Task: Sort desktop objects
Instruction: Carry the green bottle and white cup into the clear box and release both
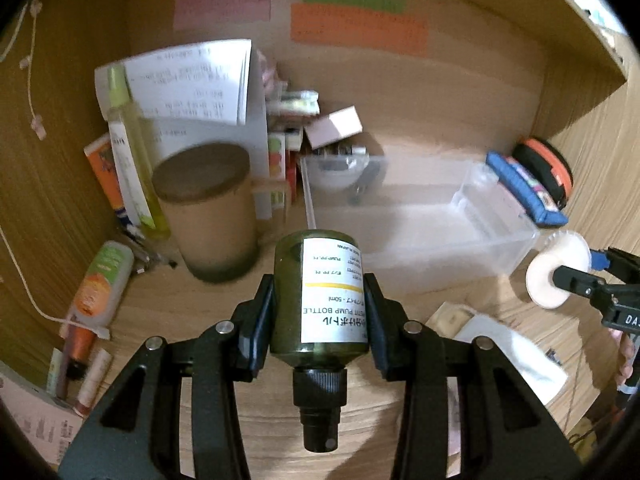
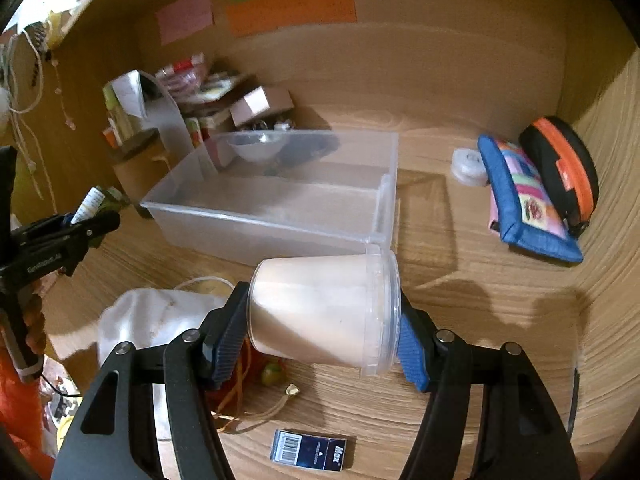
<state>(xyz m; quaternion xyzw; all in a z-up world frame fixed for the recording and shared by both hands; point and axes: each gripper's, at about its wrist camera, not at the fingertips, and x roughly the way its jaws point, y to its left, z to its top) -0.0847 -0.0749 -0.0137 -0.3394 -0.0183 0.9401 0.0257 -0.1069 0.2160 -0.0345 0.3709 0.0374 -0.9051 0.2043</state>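
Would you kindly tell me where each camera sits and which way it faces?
Left wrist: behind the left claw, facing the desk's back wall; claw grips a green bottle.
Right wrist: behind the right claw, facing likewise; claw grips a tub.
Shared: the clear bin, and each other's claw.

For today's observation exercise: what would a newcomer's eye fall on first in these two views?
Each gripper is full: the left gripper clamps a dark green pump bottle, the right gripper a clear tub of pale powder lying sideways. Behind both sits a clear plastic bin on the wooden desk.
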